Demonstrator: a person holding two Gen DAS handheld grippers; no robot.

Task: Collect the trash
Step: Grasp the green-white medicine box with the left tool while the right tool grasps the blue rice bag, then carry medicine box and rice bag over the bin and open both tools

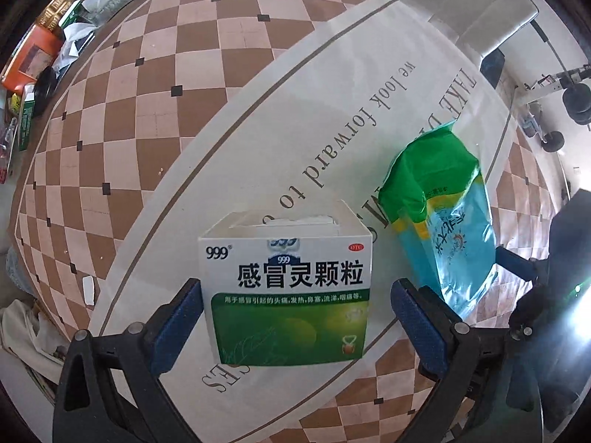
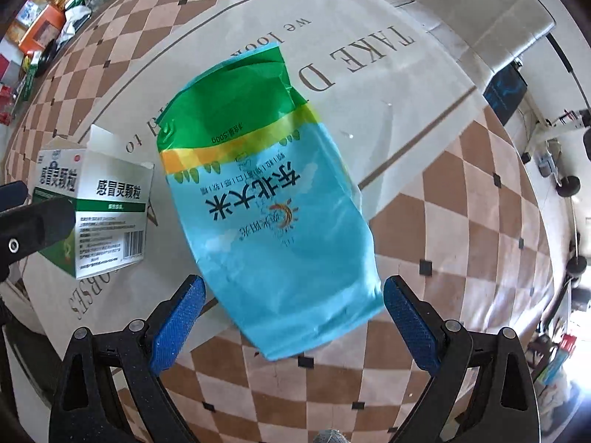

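Note:
A white and green medicine box [image 1: 284,288], its top flap torn open, stands on a pale lettered mat [image 1: 332,85]. It sits between the fingers of my left gripper [image 1: 295,288], which is open; the left pad is at the box's edge and the right pad [image 1: 413,317] stands clear of it. Next to the box lies a blue and green rice bag [image 2: 273,203], crumpled at its green end. My right gripper [image 2: 294,280] hangs open over the bag's blue end, a pad on either side. The box [image 2: 107,217] also shows in the right wrist view.
The mat lies on a brown and cream checkered floor [image 1: 122,118]. Boxes and clutter [image 1: 37,59] line the far left edge. A pale cushioned seat [image 2: 491,11] stands beyond the mat, dumbbells [image 1: 576,99] at the right. A small white scrap [image 1: 88,289] lies off the mat.

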